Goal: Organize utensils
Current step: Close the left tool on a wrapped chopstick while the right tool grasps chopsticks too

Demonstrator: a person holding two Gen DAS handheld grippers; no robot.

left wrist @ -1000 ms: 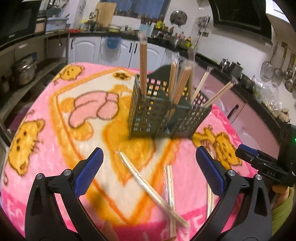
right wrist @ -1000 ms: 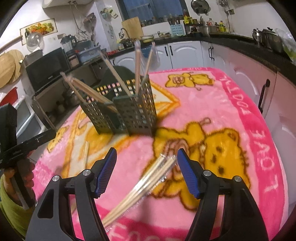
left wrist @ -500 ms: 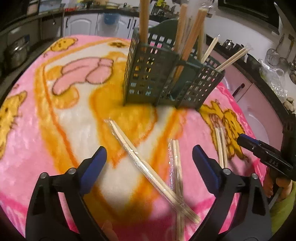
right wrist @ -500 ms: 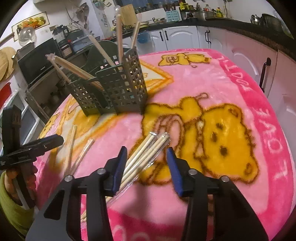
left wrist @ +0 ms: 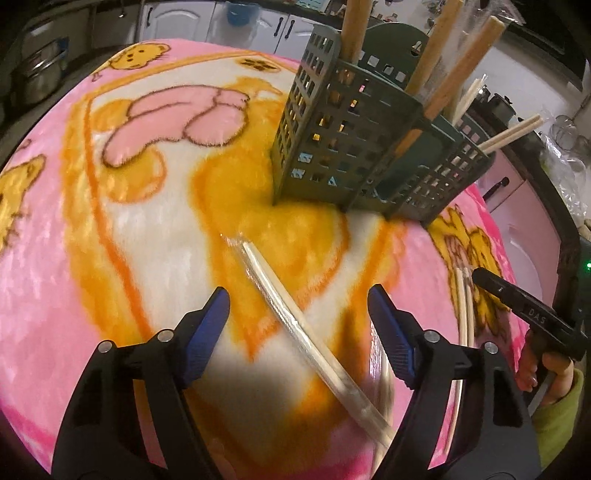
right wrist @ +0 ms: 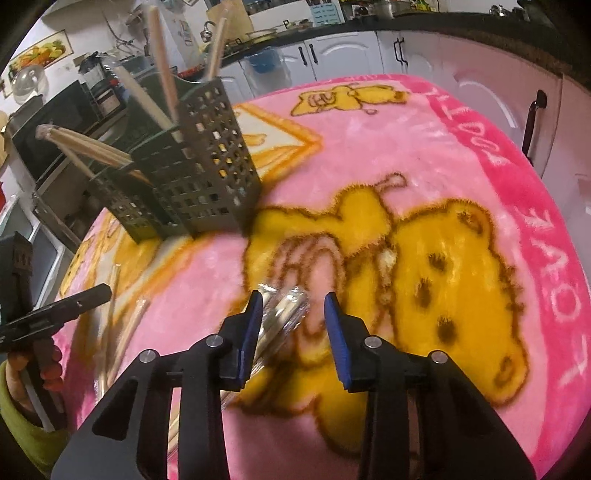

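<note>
A dark green perforated utensil holder stands on the pink cartoon blanket, with several chopsticks upright in it. A plastic-wrapped chopstick pair lies slantwise on the blanket and runs between the blue pads of my left gripper. Those jaws are closing and neither pad touches it. My right gripper is low over a wrapped chopstick bundle. Its jaws are closing too: the bundle lies against the left pad and the right pad stands apart.
More loose chopsticks lie on the blanket. A hand in a green sleeve holds the other gripper at the frame edge. White cabinets and a dark kitchen counter ring the table.
Both grippers have sunk toward the blanket and their jaws have narrowed. The right jaws now straddle the tip of the wrapped bundle. The left jaws straddle the slanting wrapped pair.
</note>
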